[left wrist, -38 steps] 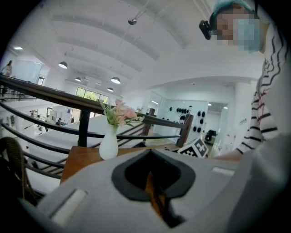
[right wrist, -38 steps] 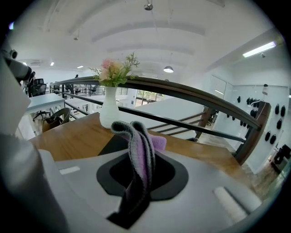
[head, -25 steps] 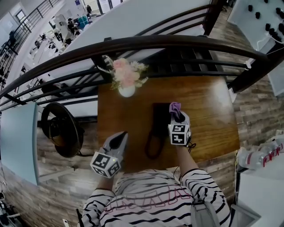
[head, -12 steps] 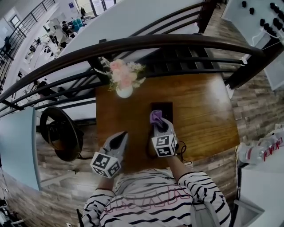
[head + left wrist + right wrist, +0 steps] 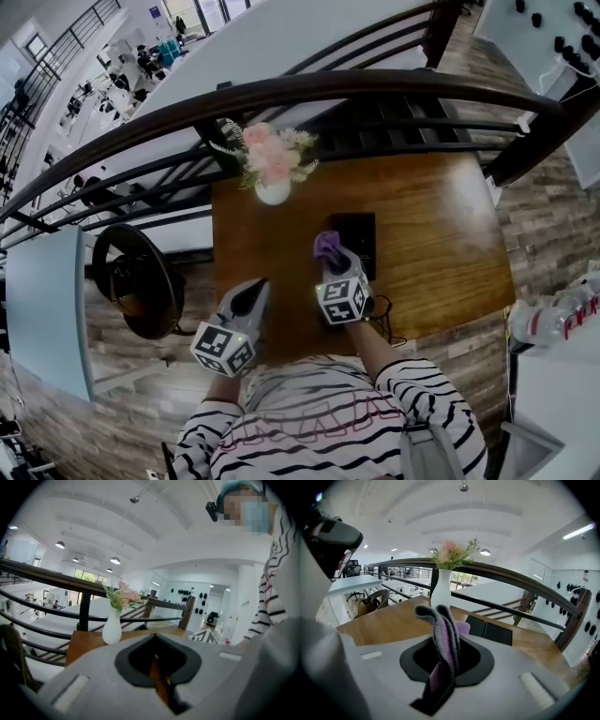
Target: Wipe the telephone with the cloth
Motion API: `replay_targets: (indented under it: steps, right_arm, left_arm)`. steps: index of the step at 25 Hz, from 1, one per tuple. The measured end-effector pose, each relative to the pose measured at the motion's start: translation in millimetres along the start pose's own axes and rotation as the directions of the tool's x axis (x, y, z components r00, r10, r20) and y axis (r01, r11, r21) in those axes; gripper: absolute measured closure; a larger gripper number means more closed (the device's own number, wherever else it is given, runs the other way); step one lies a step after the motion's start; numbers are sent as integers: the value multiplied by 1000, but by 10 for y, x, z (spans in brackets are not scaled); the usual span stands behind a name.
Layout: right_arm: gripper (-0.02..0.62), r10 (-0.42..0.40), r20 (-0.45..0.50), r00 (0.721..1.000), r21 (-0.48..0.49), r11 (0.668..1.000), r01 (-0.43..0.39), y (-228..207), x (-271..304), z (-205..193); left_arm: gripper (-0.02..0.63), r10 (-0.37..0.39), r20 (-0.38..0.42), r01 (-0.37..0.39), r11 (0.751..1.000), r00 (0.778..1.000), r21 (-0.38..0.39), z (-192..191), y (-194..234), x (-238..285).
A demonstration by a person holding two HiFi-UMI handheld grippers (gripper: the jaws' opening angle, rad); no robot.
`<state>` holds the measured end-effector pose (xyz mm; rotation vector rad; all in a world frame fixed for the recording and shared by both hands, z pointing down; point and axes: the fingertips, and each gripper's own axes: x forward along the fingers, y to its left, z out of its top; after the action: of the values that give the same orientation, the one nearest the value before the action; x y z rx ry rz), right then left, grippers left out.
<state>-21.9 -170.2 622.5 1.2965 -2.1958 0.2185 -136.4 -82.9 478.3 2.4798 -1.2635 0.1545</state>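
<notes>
The black telephone [image 5: 360, 242] lies flat near the middle of the wooden table [image 5: 441, 234]. In the right gripper view the telephone [image 5: 490, 630] shows just beyond the jaws. My right gripper [image 5: 328, 255] is shut on a purple cloth [image 5: 326, 246] and sits at the phone's left edge. A fold of the cloth [image 5: 444, 641] stands up between the jaws. My left gripper [image 5: 255, 287] hovers at the table's near left part, shut and holding nothing. The left gripper [image 5: 158, 674] faces the vase.
A white vase of pink flowers [image 5: 272, 173] stands at the table's far left. A dark railing [image 5: 375, 89] runs behind the table. The phone's cord [image 5: 382, 321] trails off the near edge. A round chair [image 5: 131, 272] stands left, bottles [image 5: 553, 323] right.
My right gripper has carried the cloth leftwards across the telephone, from its right side to its left edge. The left gripper has stayed in place.
</notes>
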Motion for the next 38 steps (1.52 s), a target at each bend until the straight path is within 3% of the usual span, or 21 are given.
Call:
replay_targets:
  steps: [8,26,38]
  right_arm:
    - [540,-21,1,1000,30,999,21,-165,-28,-63]
    - [538,-157,-49,986,141,977,162,-989,-265,-450]
    - [538,-196,-74,978,160,966,205,-1179,-345,-568]
  left_arm:
    - [606,-27,-17,27,1000,1000,5,-46,-107,77]
    - [606,-51,-23,51,999,998,0,-89,-286,288]
    - [606,-61,-22,61,998,998,-9,-102,-313,361]
